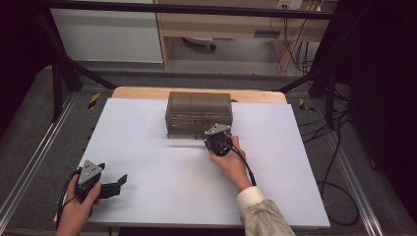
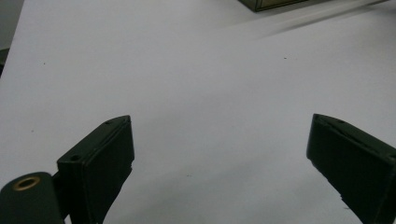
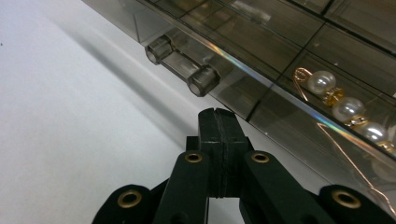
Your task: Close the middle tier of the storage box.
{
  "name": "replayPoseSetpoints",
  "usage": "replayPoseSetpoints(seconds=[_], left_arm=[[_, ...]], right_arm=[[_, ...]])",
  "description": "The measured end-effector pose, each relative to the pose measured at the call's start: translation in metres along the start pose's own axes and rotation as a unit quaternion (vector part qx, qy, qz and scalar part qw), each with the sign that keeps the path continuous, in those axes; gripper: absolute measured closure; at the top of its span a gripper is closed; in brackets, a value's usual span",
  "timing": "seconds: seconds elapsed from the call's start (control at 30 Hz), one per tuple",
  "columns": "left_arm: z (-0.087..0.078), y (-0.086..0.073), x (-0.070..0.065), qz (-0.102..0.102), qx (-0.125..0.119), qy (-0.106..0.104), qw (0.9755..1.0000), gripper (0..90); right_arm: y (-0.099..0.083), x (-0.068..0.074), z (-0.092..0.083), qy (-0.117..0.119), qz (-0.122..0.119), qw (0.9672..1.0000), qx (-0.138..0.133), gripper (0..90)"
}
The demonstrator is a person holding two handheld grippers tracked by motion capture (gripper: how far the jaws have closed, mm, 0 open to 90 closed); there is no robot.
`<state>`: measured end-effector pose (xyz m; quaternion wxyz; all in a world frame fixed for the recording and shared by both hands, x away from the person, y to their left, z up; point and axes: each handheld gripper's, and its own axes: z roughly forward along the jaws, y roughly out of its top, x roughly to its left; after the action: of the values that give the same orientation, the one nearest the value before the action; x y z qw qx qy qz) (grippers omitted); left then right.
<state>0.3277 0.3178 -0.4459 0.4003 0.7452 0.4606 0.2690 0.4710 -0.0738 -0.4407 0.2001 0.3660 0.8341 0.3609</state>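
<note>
So, two tools on one white counter [image 1: 147, 147]. One smoked see-through plastic drawer box [image 1: 199, 114] near the far edge, boxy, divided into compartments. Right tool [image 3: 217, 116] clenched on nothing, black tips just short of the box front, beside one chunky tube-shaped handle [image 3: 182, 65] with hexagonal ends. Three white pearls [image 3: 348, 108] with gold spacers on thin gold wire behind the tinted wall, rest of the strand cut off at the frame edge. Left tool [image 2: 219, 154] released, wide apart, flat matte pads, near the near-left corner. Other compartments too murky to make out.
</note>
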Motion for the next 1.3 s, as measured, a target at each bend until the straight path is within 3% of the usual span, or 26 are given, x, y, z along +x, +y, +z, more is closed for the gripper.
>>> replayPoseSetpoints(seconds=[1.3], left_arm=[[0.001,-0.001,-0.002,0.006,0.005,-0.005,1.0000,7.1]], right_arm=[[0.011,-0.007,-0.009,-0.006,0.013,0.9997,-0.022,90.0]])
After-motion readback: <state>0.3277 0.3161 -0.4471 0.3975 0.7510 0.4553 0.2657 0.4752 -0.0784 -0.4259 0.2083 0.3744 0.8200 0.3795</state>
